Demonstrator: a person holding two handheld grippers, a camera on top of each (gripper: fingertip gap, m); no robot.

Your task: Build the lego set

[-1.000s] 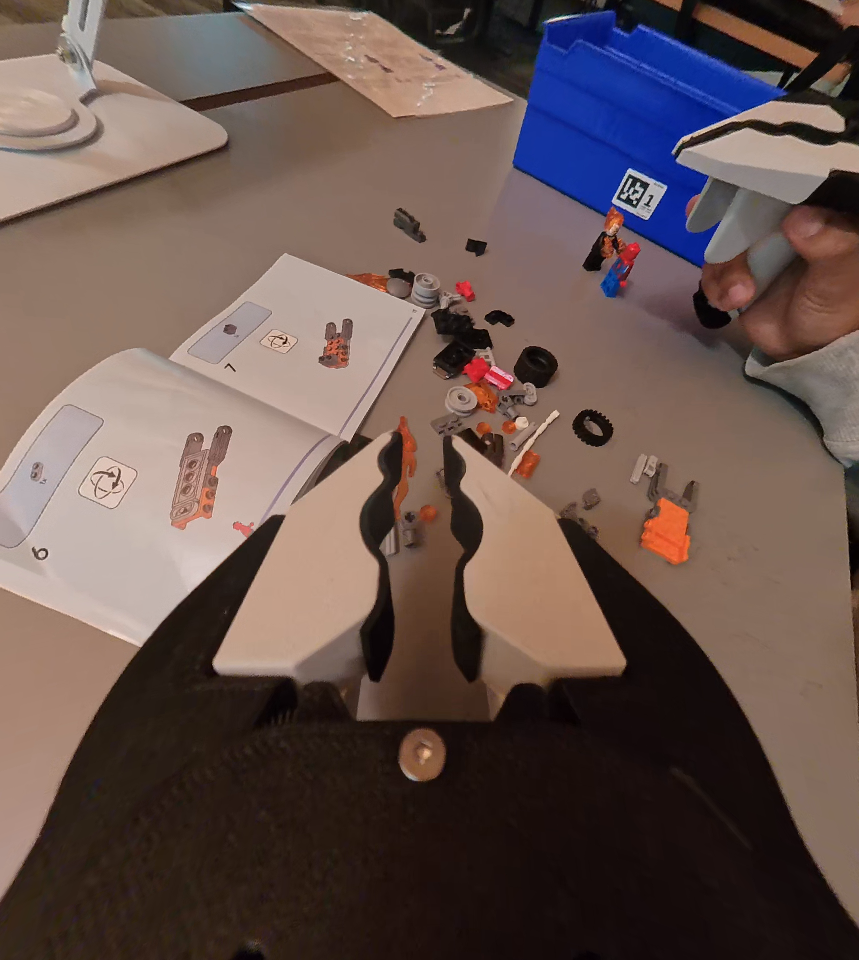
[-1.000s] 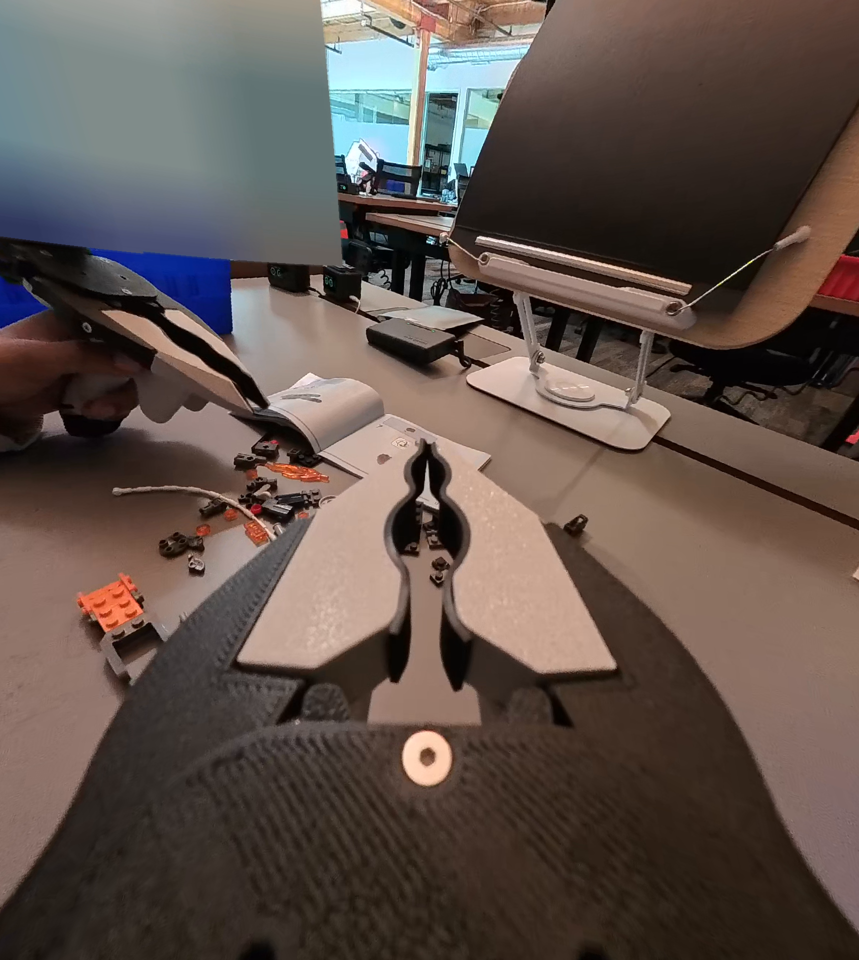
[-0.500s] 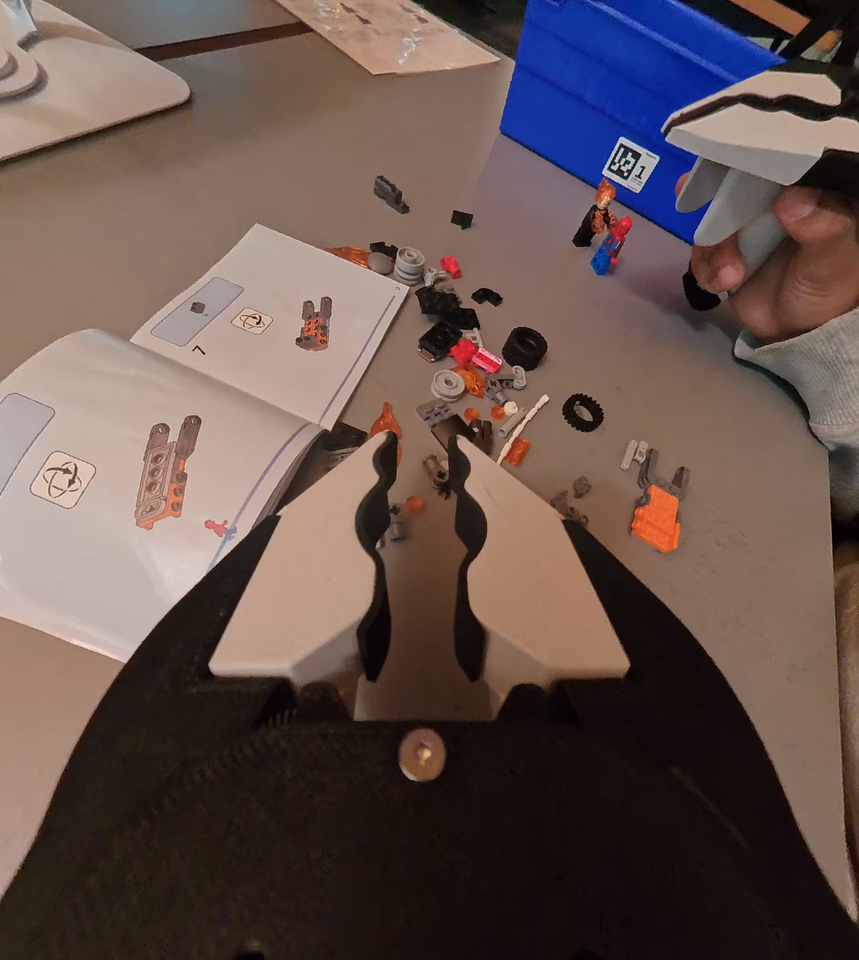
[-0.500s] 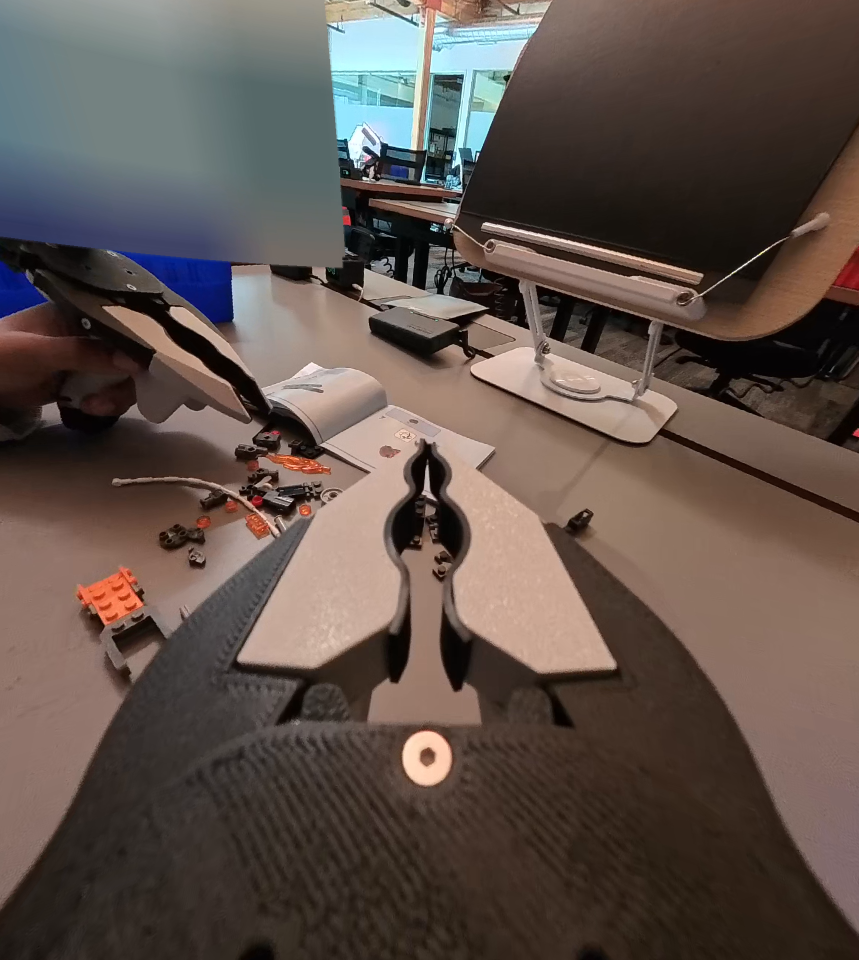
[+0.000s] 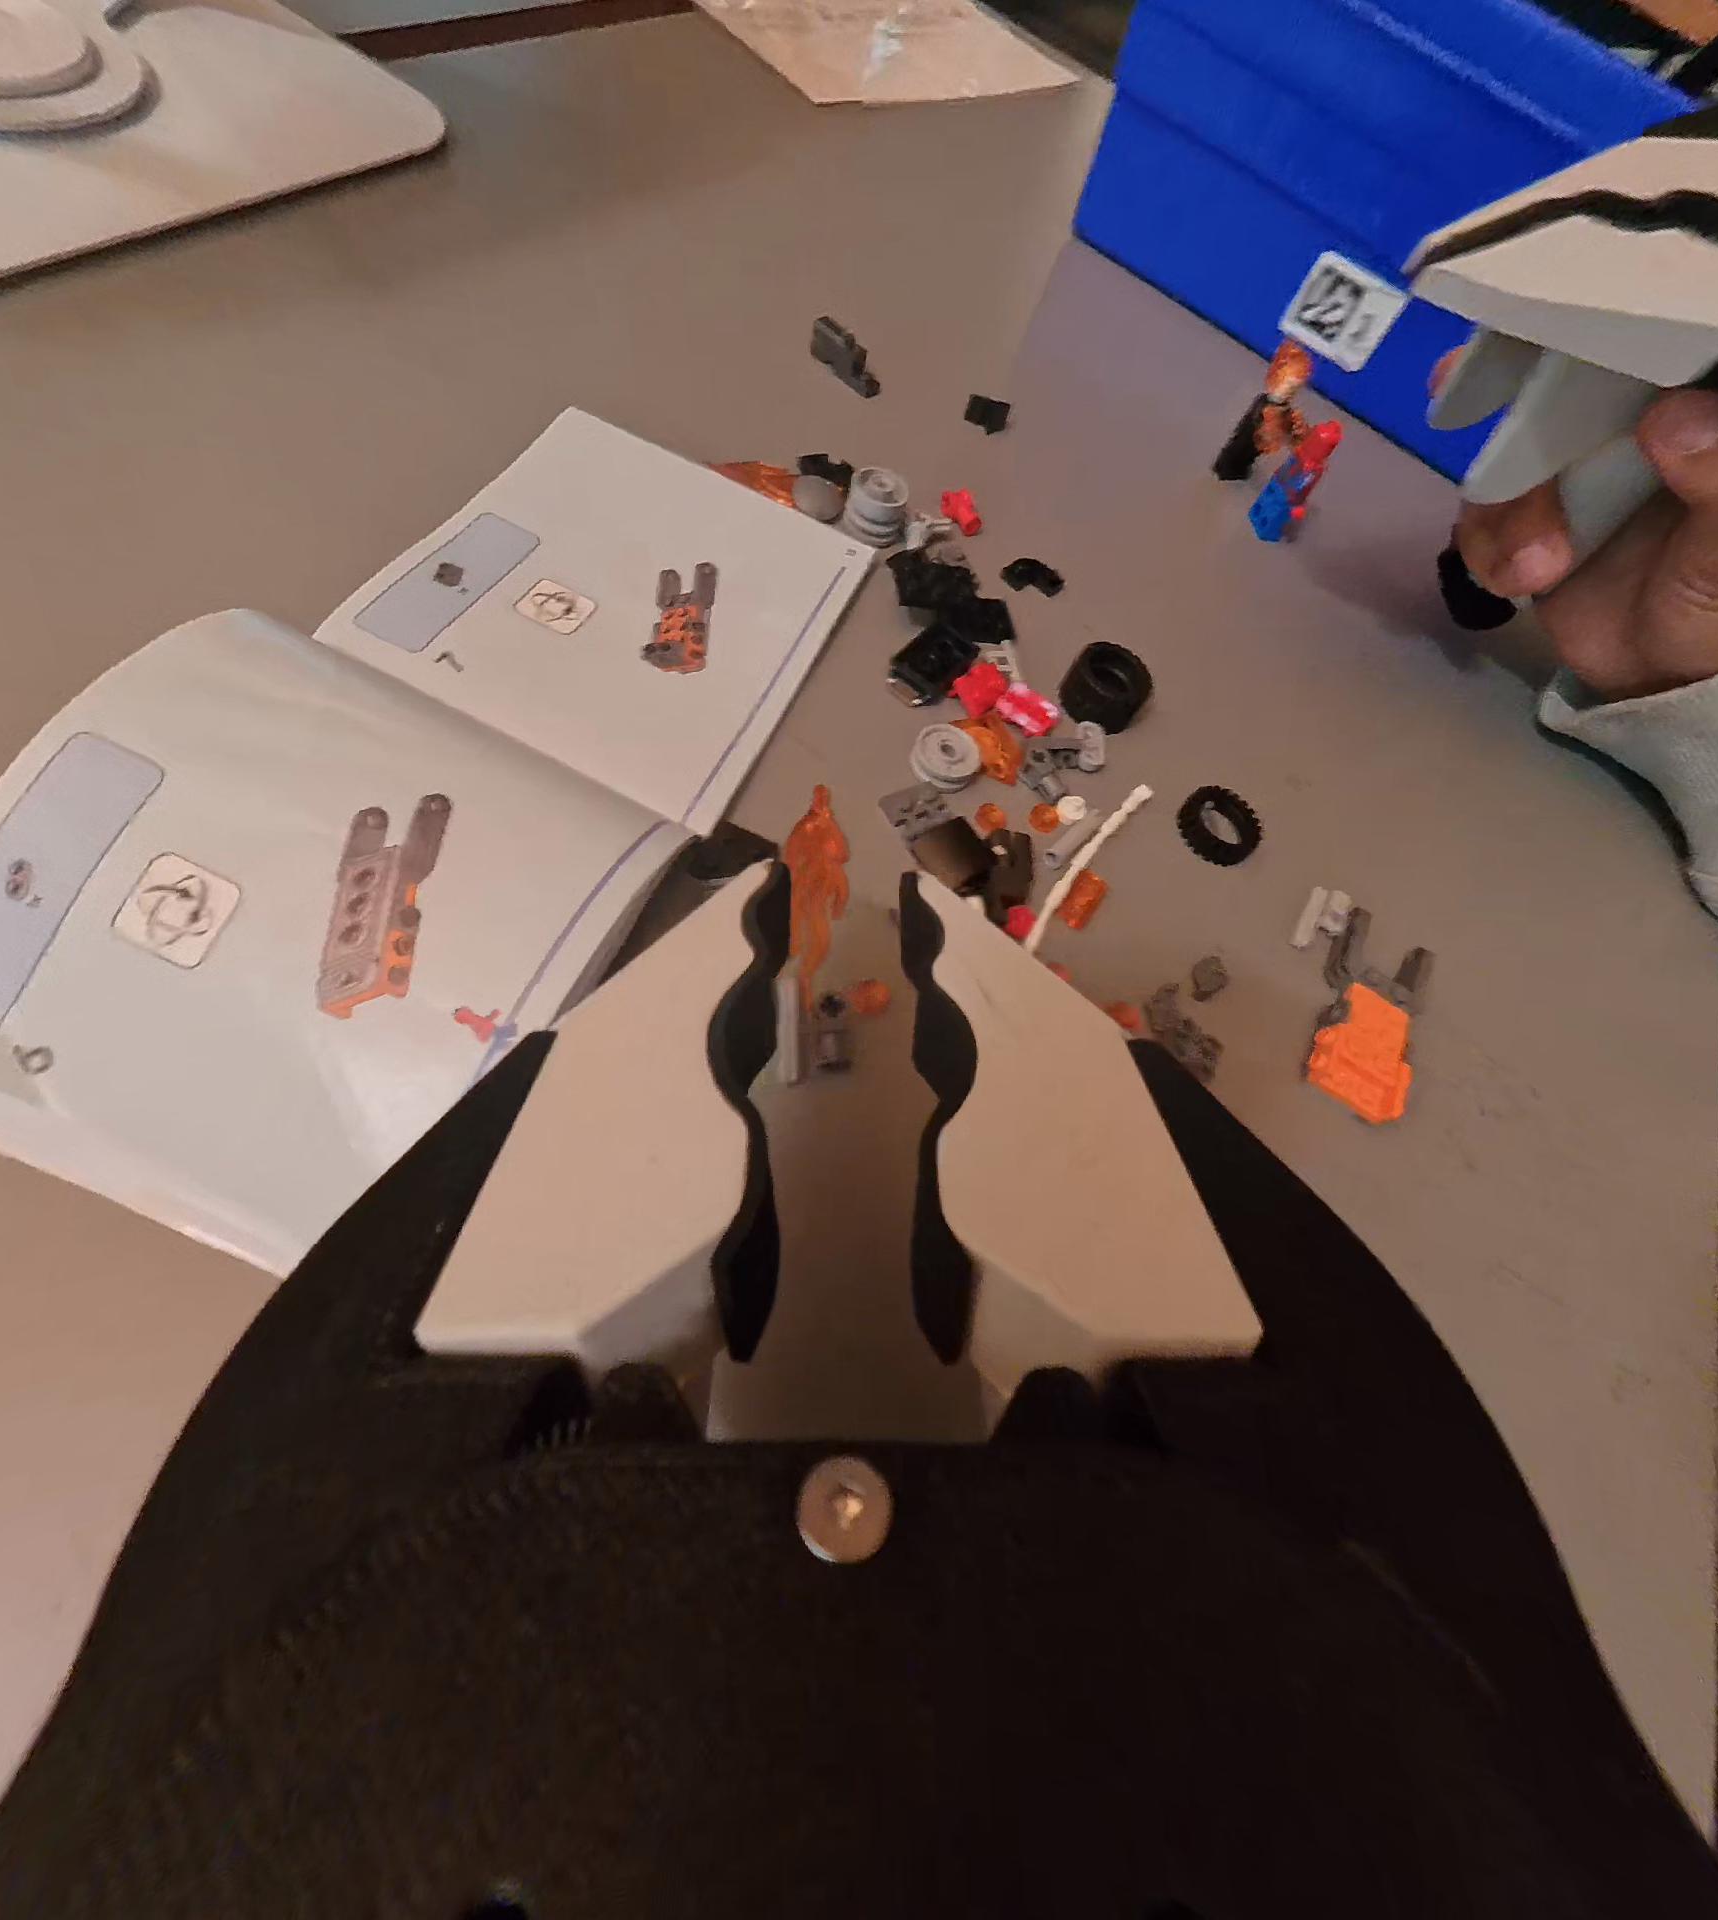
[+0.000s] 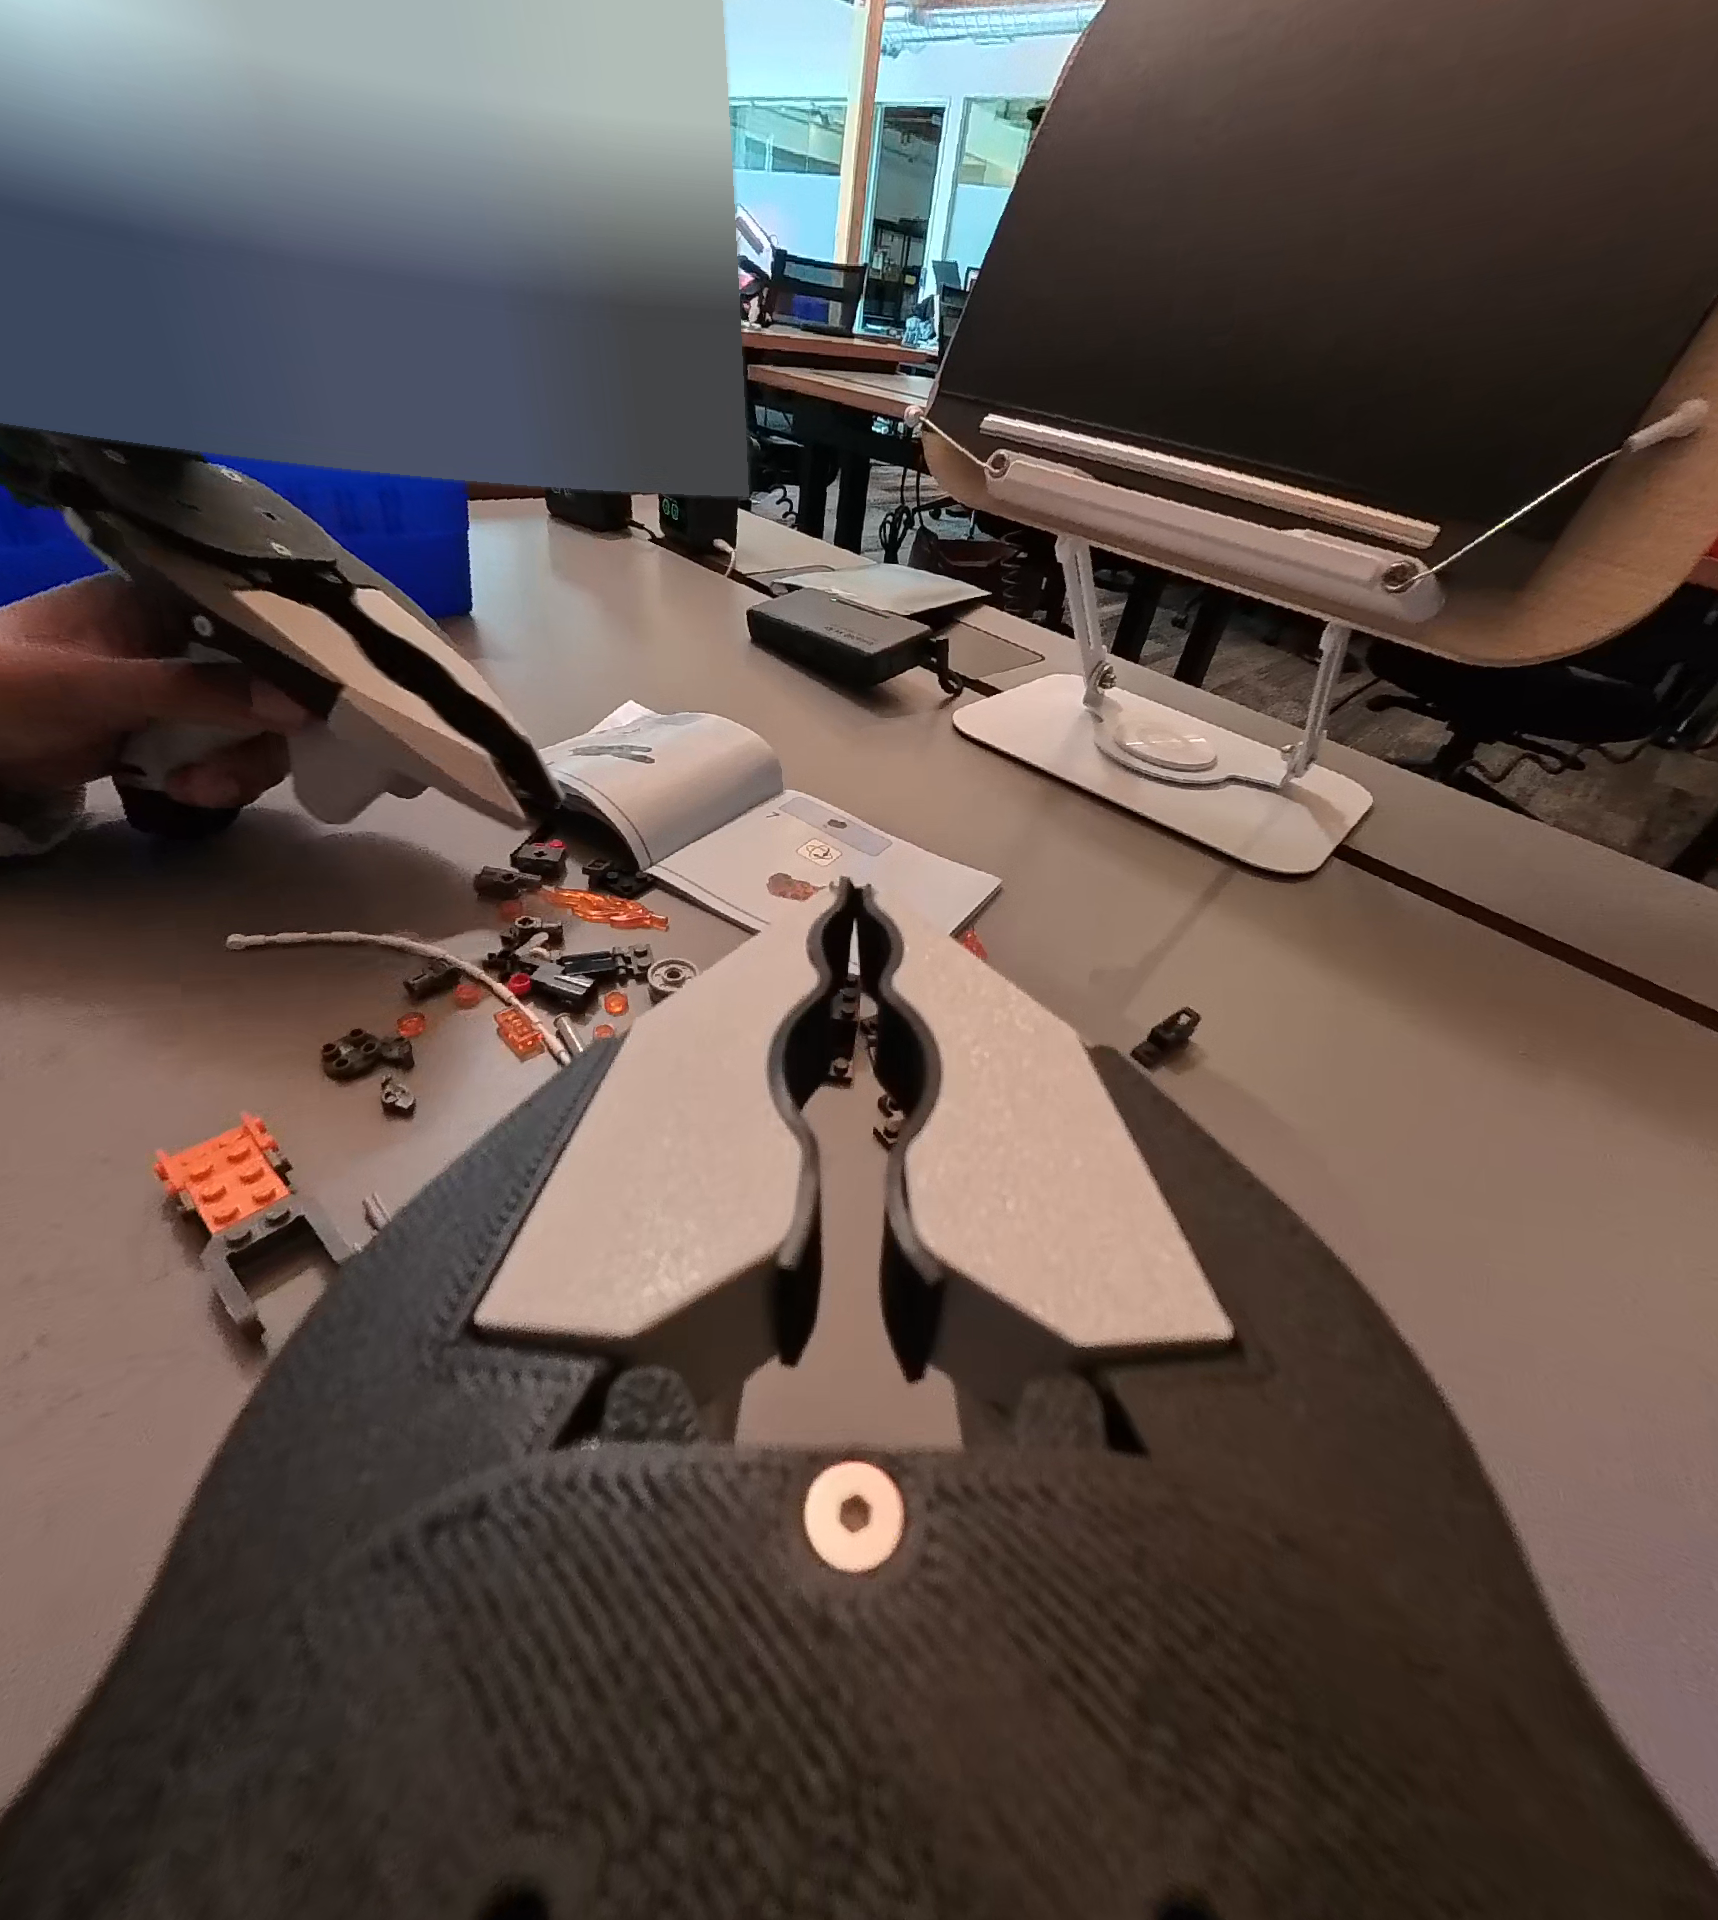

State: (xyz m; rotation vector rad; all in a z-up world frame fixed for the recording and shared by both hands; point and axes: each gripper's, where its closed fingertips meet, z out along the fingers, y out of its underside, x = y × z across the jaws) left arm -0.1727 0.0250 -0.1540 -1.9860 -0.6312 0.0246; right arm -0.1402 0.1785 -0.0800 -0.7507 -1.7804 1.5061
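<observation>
Loose lego pieces (image 5: 990,727) lie scattered on the grey table, also in the right wrist view (image 6: 543,966). An orange and grey part-built piece (image 5: 1359,1039) lies apart from them near the table edge (image 6: 226,1174). My left gripper (image 5: 842,883) is open and empty, low over an orange flame piece (image 5: 819,873) and a small grey piece (image 5: 824,1039). It also shows in the right wrist view (image 6: 533,805) by the booklet. My right gripper (image 6: 850,894) is shut and empty above the table, and shows at the top right of the left wrist view (image 5: 1416,260).
An open instruction booklet (image 5: 315,831) lies left of the pile. Two minifigures (image 5: 1281,447) stand before a blue bin (image 5: 1302,156). Two black tyres (image 5: 1104,686) and a white string (image 6: 367,940) lie among the pieces. A white stand base (image 6: 1167,769) and a black box (image 6: 834,634) sit farther back. My right fingertips sit around 20 cm from my left ones.
My left gripper's jaws have opened a little wider. Both grippers have drifted only slightly. Nothing was picked up or put down.
</observation>
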